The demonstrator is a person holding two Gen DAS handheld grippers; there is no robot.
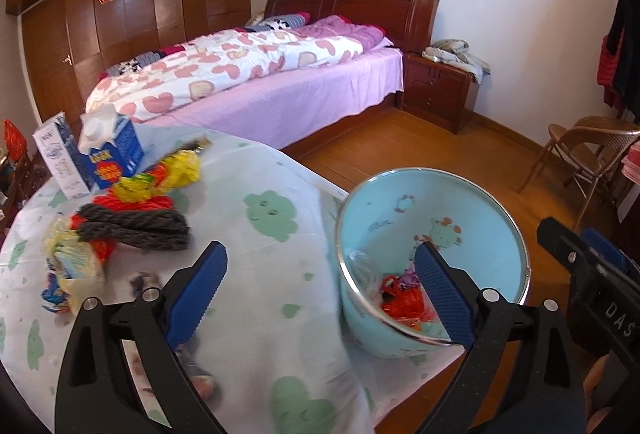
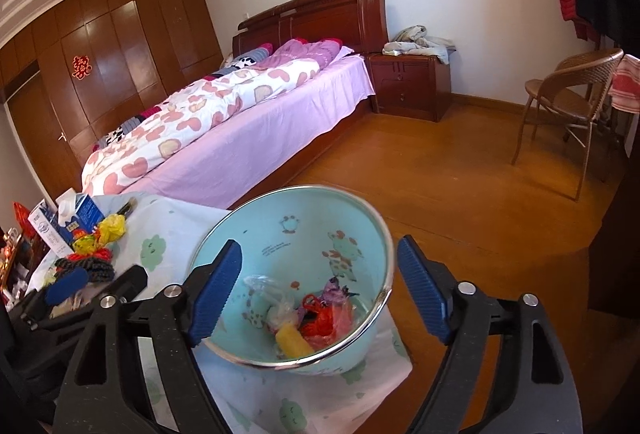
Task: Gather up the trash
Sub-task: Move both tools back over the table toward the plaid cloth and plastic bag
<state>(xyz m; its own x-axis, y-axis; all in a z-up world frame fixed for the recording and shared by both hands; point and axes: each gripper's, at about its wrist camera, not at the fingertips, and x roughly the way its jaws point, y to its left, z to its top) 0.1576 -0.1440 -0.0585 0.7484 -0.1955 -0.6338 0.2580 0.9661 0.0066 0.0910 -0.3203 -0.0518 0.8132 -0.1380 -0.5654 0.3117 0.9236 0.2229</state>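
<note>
A worktop covered in a white cloth printed with green clouds [image 1: 276, 218] fills the near field. At its right corner stands a pale blue round bin with a metal rim and cartoon animals inside [image 2: 352, 234]. Its bottom holds crumpled trash: a red plastic wrapper [image 2: 320, 322], a yellow piece [image 2: 294, 344], a clear plastic bag [image 2: 266, 288] and a purple scrap [image 2: 336, 290]. More trash lies on the left of the worktop, well apart from the bin: two blue and white milk cartons [image 1: 108, 150], yellow and red wrappers [image 1: 168, 174] and a grey knitted bundle [image 1: 136, 230]. The left gripper [image 1: 320, 286] has its blue ribbed fingers [image 1: 200, 294] spread wide with nothing between them, one over the cloth, one over the bin's rim. The right gripper [image 2: 320, 294] hangs above the bin, its fingers [image 2: 424, 294] likewise released and empty.
</note>
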